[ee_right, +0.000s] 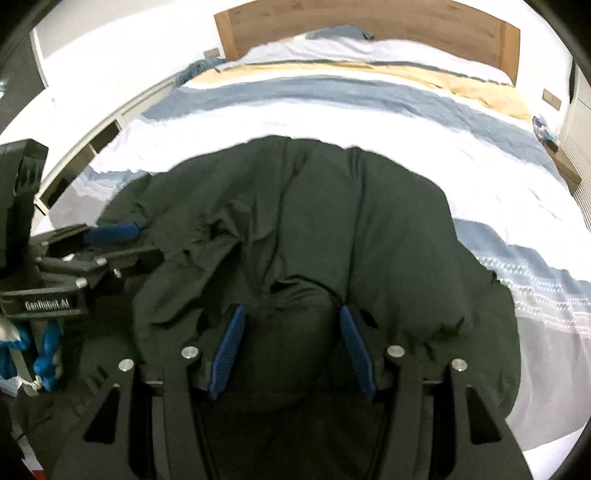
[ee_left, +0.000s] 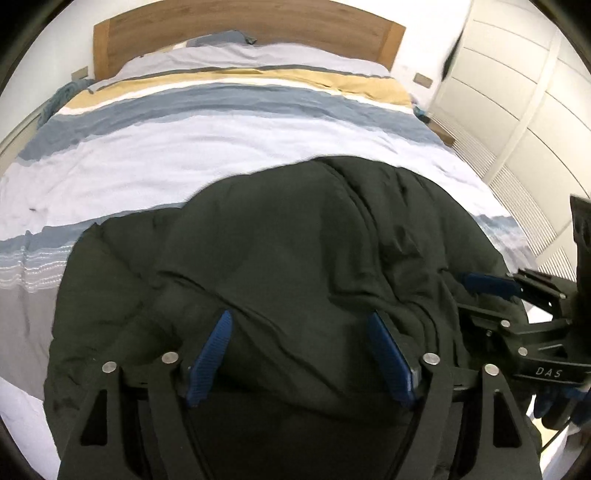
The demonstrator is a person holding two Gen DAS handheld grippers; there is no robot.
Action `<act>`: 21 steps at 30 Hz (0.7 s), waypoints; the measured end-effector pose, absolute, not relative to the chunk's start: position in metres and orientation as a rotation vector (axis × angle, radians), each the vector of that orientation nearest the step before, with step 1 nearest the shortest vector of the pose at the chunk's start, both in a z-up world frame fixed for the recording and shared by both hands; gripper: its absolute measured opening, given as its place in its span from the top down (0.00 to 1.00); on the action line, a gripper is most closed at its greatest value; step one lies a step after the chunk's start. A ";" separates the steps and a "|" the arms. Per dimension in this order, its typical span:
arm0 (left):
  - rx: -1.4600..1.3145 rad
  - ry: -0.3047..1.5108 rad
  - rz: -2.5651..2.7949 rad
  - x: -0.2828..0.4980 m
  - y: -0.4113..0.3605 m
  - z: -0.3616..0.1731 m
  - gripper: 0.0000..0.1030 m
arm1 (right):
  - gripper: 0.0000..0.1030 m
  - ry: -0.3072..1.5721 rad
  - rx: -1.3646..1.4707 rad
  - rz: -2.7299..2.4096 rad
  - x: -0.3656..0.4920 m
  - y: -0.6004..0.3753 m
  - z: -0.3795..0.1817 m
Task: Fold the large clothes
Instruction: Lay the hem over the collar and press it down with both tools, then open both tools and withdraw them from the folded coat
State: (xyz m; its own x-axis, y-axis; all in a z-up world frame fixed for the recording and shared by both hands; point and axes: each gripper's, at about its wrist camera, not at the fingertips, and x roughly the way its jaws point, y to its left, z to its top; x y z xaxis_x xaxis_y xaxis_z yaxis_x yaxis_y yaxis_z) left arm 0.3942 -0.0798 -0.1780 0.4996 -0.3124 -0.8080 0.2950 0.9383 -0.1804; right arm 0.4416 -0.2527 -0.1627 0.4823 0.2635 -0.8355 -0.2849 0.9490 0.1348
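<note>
A large dark green padded jacket [ee_left: 288, 251] lies bunched at the foot of a striped bed; it also fills the right wrist view [ee_right: 314, 221]. My left gripper [ee_left: 301, 325] is open, its blue pads [ee_left: 214, 354] spread wide, with a fold of the jacket bulging between them. My right gripper [ee_right: 291, 314] is open too, its blue pads [ee_right: 354, 347] apart over a jacket fold. Each gripper shows in the other's view: the right one at the jacket's right edge [ee_left: 491, 284], the left one at its left edge [ee_right: 110, 232].
The bed cover [ee_left: 184, 147] has white, blue and yellow stripes. A wooden headboard [ee_left: 251, 29] stands at the far end. White wardrobe doors [ee_left: 517, 92] run along the right side. A low white shelf unit [ee_right: 96, 133] runs along the left.
</note>
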 end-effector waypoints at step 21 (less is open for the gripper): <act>0.057 0.992 -0.259 0.329 -0.069 -0.152 0.24 | 0.45 1.063 0.033 0.250 0.377 -0.270 -0.140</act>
State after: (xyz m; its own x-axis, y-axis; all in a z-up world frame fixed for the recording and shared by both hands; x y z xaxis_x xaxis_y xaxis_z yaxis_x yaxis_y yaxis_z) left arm 0.3294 -0.0694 -0.1516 0.5190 -0.1904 -0.8333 0.2419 0.9677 -0.0704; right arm 0.3769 -0.2702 -0.1395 0.4610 0.2189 -0.8600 -0.1871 0.9713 0.1469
